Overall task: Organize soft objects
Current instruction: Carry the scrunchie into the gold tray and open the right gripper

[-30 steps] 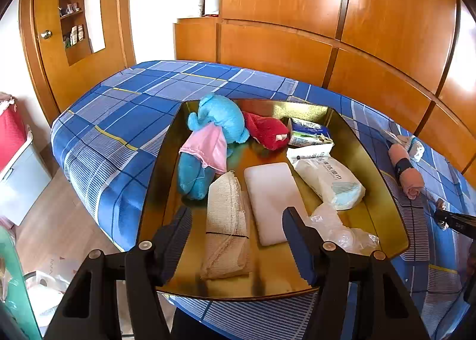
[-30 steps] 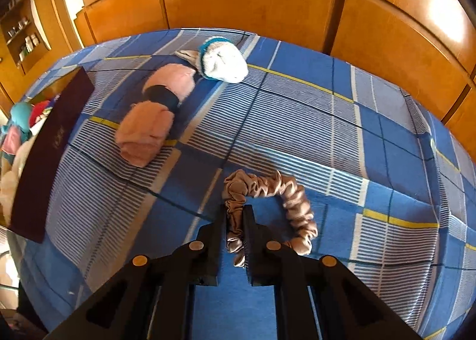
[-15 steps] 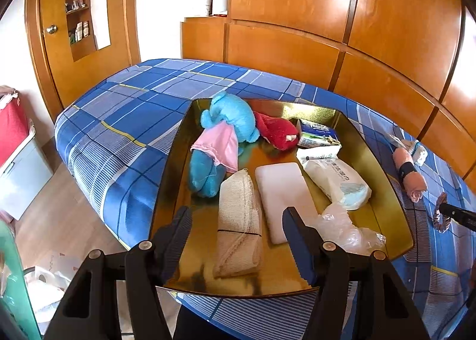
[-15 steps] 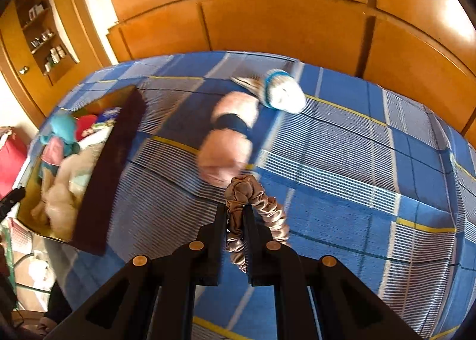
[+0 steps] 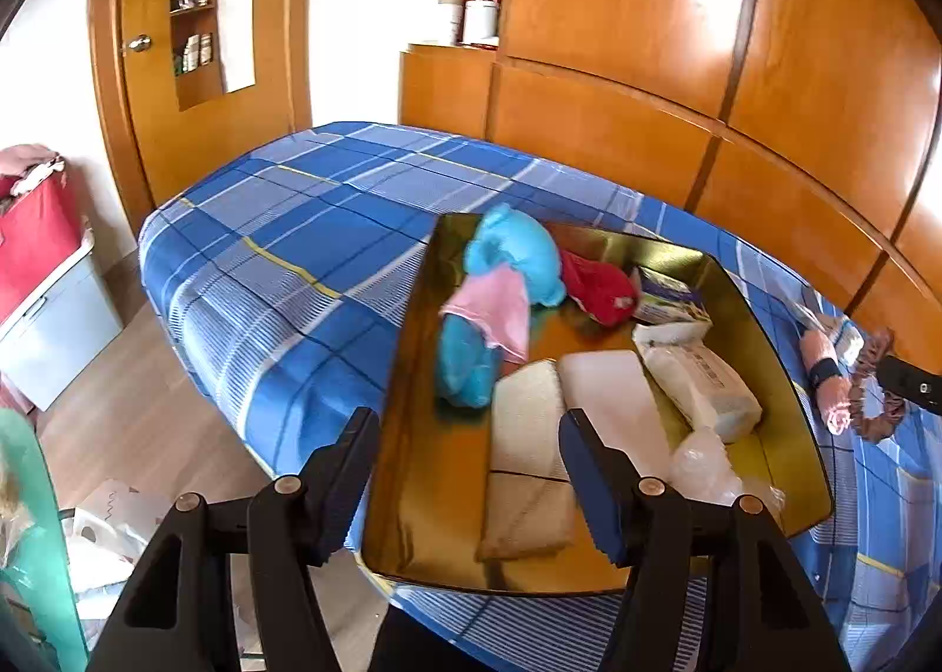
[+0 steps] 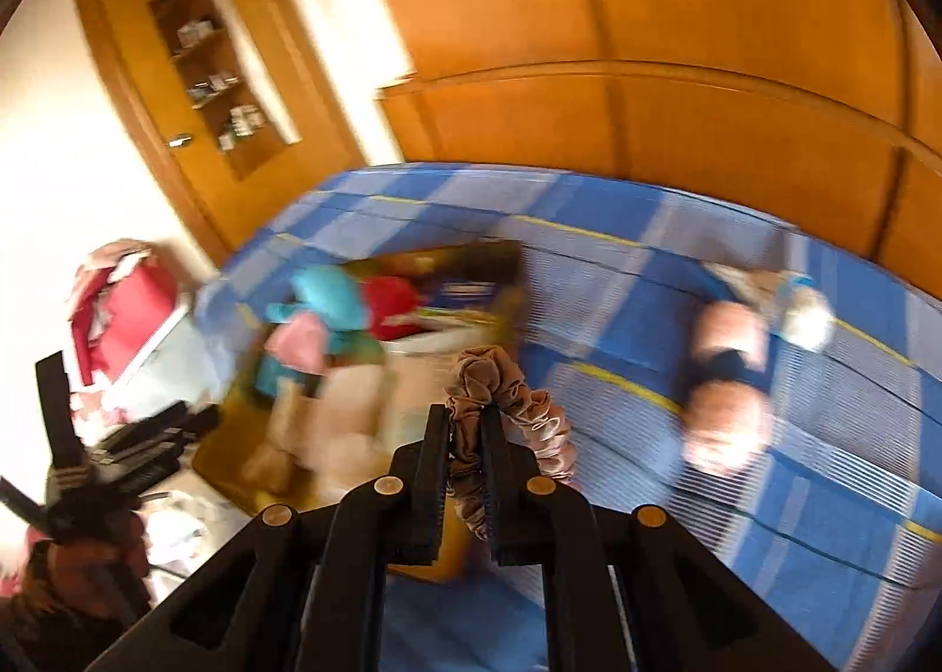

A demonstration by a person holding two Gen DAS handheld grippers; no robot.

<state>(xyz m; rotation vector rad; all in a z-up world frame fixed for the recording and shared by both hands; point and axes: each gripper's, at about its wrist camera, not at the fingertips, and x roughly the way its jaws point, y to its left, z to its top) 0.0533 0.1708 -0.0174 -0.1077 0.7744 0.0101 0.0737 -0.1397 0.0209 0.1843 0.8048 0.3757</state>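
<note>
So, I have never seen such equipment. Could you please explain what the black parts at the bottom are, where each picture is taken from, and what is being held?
A person holds two hand tools, each with a camera looking along two black fingers. The left gripper is open and empty, over a golden tray on a blue plaid bed. The tray holds a blue plush toy, a red plush, rolled cloth and packets. The right wrist picture is blurred; its right gripper is shut on a brown scrunchie. A pink rolled cloth lies on the bed outside the tray.
</note>
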